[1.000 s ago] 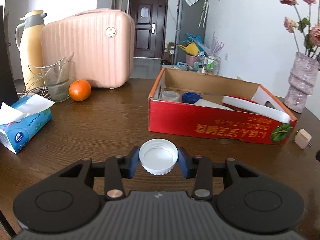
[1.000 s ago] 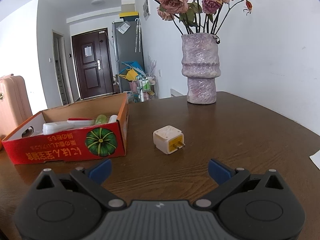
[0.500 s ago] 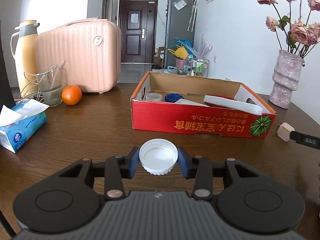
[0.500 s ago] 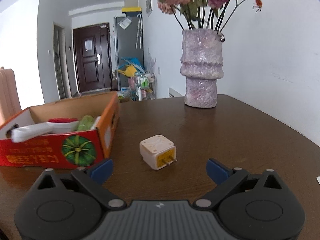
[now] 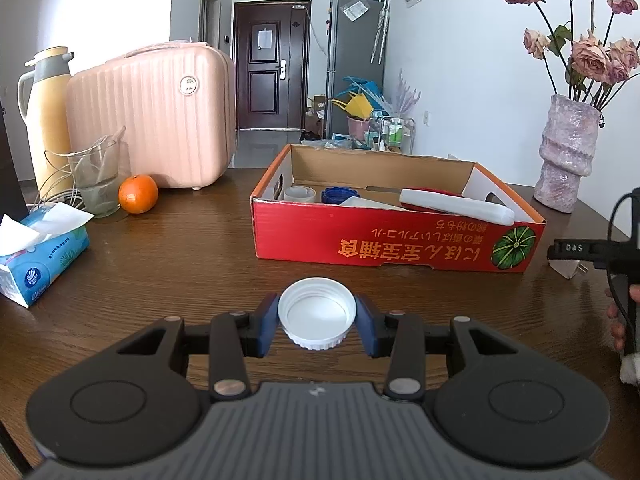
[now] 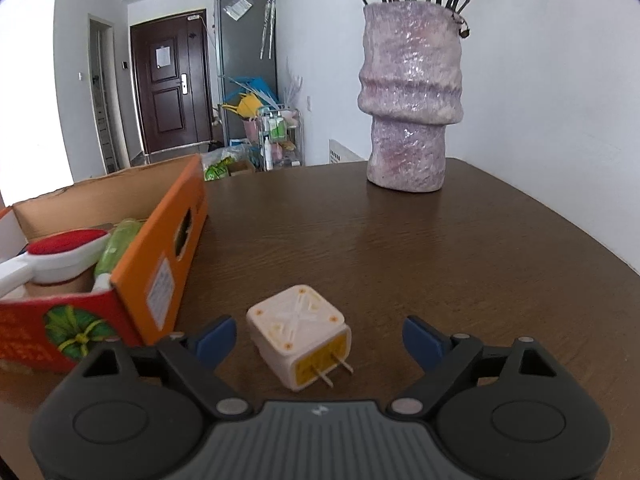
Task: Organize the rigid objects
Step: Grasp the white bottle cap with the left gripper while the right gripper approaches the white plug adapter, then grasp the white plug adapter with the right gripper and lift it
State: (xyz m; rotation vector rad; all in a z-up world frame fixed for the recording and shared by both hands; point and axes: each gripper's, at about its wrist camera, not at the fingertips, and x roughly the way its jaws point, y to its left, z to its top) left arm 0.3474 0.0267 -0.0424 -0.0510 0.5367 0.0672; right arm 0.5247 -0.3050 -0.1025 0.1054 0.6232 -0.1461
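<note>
Two grippers: left gripper (image 5: pixel 317 322) and right gripper (image 6: pixel 318 338). One white bottle cap (image 5: pixel 317 313). One plug adapter (image 6: pixel 299 336). One cardboard box (image 5: pixel 396 242), holding one roll of tape (image 5: pixel 299 193), one blue lid (image 5: pixel 340 195), one red-and-white brush-like tool (image 5: pixel 456 206), one flat white piece (image 5: pixel 366 203), one green item (image 6: pixel 117 246), possibly more hidden behind the wall. One vase (image 6: pixel 410 96) with roughly eight dried roses (image 5: pixel 590 54), hard to count at the frame edge. One orange (image 5: pixel 138 194). One glass (image 5: pixel 98 178). One thermos jug (image 5: pixel 46 112). One pink suitcase (image 5: pixel 154 116). One tissue pack (image 5: pixel 40 254). One table (image 5: pixel 172 252). One door (image 5: pixel 270 64). One refrigerator (image 5: pixel 354 64).
</note>
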